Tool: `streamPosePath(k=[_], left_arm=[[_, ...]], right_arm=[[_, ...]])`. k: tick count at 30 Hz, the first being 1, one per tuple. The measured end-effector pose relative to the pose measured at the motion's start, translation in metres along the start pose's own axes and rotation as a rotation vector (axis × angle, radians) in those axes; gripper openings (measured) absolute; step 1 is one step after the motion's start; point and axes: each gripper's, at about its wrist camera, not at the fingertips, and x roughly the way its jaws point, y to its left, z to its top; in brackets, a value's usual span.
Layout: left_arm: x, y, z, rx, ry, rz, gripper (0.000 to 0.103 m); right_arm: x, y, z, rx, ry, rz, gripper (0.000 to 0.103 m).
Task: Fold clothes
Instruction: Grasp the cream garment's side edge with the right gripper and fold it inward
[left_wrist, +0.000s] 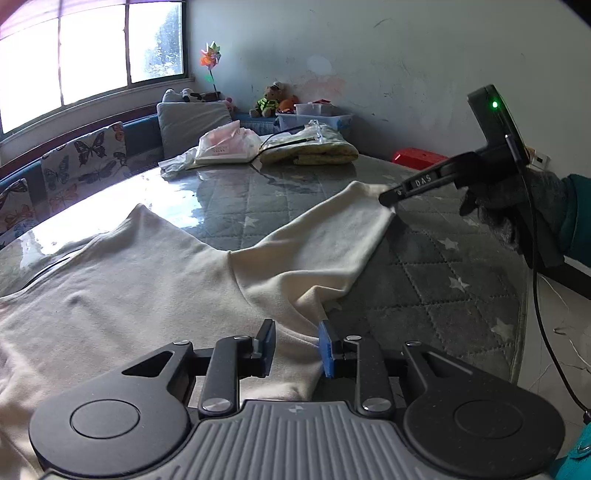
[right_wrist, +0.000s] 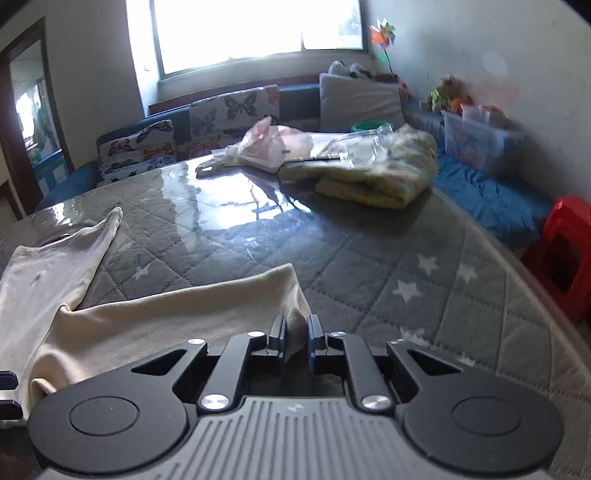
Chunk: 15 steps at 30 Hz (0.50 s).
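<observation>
Garment: a cream top (left_wrist: 155, 280) lies spread on the grey quilted table (left_wrist: 424, 280), body at the near left, one sleeve (left_wrist: 325, 236) running out toward the far right; the other sleeve (right_wrist: 107, 229) lies flat toward the far left.
Right gripper (right_wrist: 295, 332): jaws nearly closed, pinching the cuff (right_wrist: 295, 314) of the right sleeve; in the left wrist view its tip sits right on the cuff end, held by a gloved hand (left_wrist: 517, 214).
Left gripper (left_wrist: 297, 345): jaws partly open, hanging over the near right edge of the top's body, close to where the sleeve joins; cloth shows between the blue pads (left_wrist: 327, 350), but I cannot tell whether they press on it.
Step in hand: the sleeve fold, judged from the grip on the cuff while the body lies flat.
Next move calls for: lifting the cuff just clear of the table and carrying it left and nearer, across the body, so the sleeve lies flat on the chest; the left gripper should pin the shoulder seam so the body does not drag.
Risk: the grip is on the very edge of the cuff and could slip; the glossy table cover may let the body slide.
Far clutter: a folded yellow blanket (right_wrist: 373, 177) and a plastic bag (right_wrist: 269, 144), well apart from the top.
</observation>
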Motion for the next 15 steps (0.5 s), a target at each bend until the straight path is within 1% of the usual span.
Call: streamPosePath(k=[4, 6, 9, 10, 12, 13, 15], left_arm=[[0.001, -0.002, -0.002, 0.015, 0.009, -0.012, 0.029], [0.001, -0.002, -0.002, 0.019, 0.012, -0.017, 0.03], [0.001, -0.001, -0.003, 0.018, 0.013, -0.024, 0.032], [0.001, -0.002, -0.003, 0.02, 0.015, -0.025, 0.035], [0.002, -0.003, -0.004, 0.028, 0.021, -0.025, 0.037], [0.002, -0.004, -0.005, 0.034, 0.023, -0.025, 0.038], [0.002, -0.005, -0.005, 0.04, 0.022, -0.025, 0.04]], right_arm=[[-0.02, 0.015, 0.016, -0.124, -0.11, -0.07, 0.009], [-0.021, 0.019, 0.02, -0.16, -0.131, -0.095, 0.009], [-0.002, 0.014, 0.015, -0.148, -0.087, -0.117, 0.009], [0.007, 0.01, 0.01, -0.132, -0.06, -0.12, 0.009], [0.017, 0.005, 0.003, -0.105, -0.036, -0.12, 0.012], [0.019, 0.003, 0.0, -0.094, -0.033, -0.118, 0.016], [0.017, 0.002, 0.0, -0.073, -0.041, -0.123, 0.027]])
